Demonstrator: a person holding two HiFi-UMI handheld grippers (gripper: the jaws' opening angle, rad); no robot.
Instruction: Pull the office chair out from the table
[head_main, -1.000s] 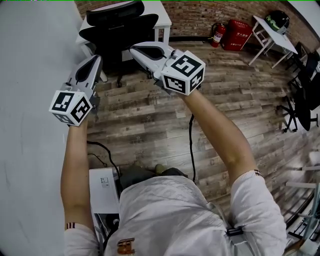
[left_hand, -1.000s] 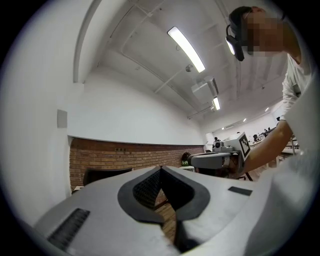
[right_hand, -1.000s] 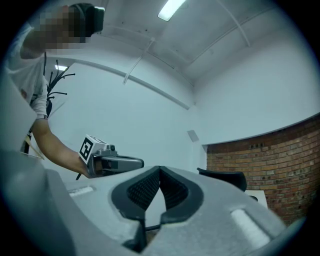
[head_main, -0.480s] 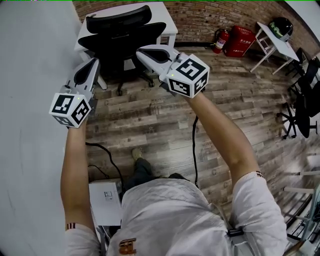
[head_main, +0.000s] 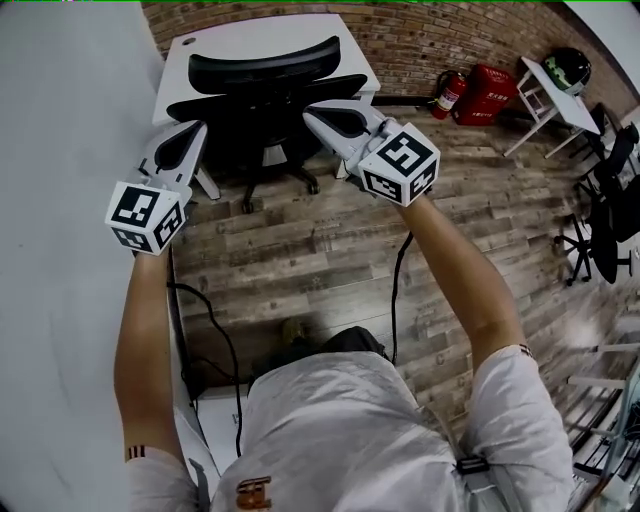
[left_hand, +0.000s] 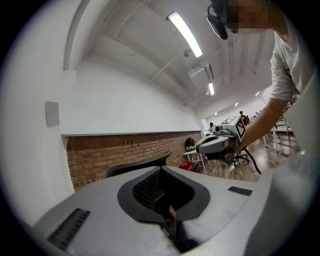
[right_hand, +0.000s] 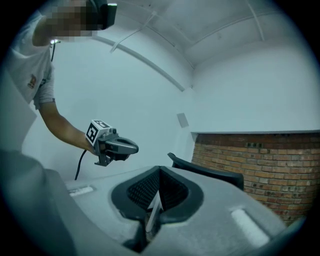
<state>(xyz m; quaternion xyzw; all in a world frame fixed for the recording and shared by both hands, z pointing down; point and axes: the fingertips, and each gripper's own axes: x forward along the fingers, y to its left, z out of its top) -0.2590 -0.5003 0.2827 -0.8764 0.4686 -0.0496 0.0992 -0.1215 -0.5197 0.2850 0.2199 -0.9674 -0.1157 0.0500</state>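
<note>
The black office chair (head_main: 262, 104) stands tucked against the white table (head_main: 258, 34), with its curved headrest (head_main: 265, 66) toward me. My left gripper (head_main: 189, 131) is shut and empty, level, just left of the backrest and apart from it. Shut and empty too, my right gripper (head_main: 316, 112) hovers at the backrest's right edge; I cannot tell whether it touches. The headrest (left_hand: 136, 168) shows above the shut left gripper (left_hand: 159, 171) in the left gripper view, with the right gripper (left_hand: 216, 143) beyond. The right gripper view shows its shut tips (right_hand: 159, 170), the headrest (right_hand: 210, 173) and the left gripper (right_hand: 114, 145).
A plain white wall (head_main: 60, 250) runs along the left, a brick wall (head_main: 420, 30) at the back. A fire extinguisher (head_main: 447, 92), a red box (head_main: 487, 68) and a small white table (head_main: 548, 80) with a helmet (head_main: 558, 42) stand back right. Cables (head_main: 215, 320) lie on the wood floor.
Both grippers have moved forward toward the chair, side by side; the chair and table now sit lower and nearer in the head view. Both stayed shut.
</note>
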